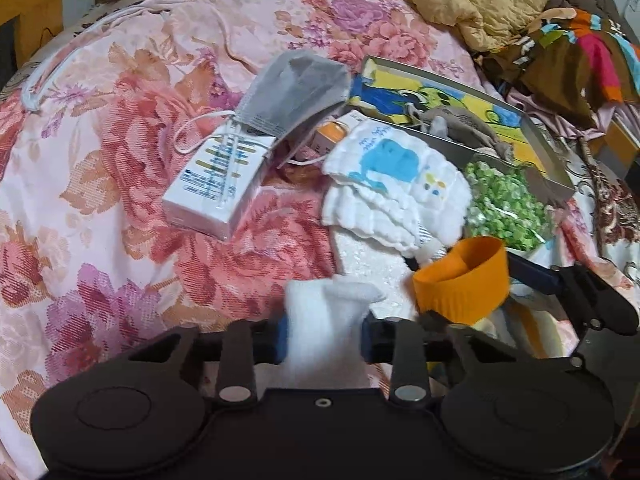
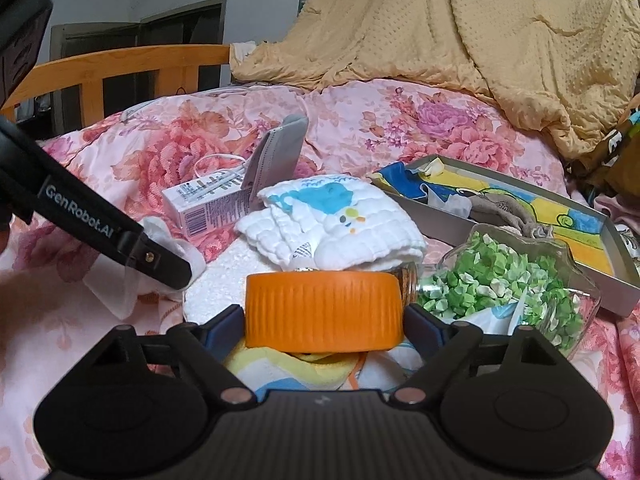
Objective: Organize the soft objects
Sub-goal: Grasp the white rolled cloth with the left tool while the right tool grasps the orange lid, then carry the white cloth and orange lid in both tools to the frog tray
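my left gripper (image 1: 325, 334) angled down, clamped on white cloth (image 1: 320, 312), my right gripper (image 2: 323, 330) grasping orange lid (image 2: 323, 312), floral bedspread (image 1: 100, 200), wooden bed rail (image 2: 120, 68)

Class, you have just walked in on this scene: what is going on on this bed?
A person is sorting soft things on a pink floral quilt with two hand-held grippers. The left gripper is shut on a fluffy white cloth. The right gripper has an orange ribbed lid between its jaws. A folded white whale-print cloth and a grey tray lie beyond.
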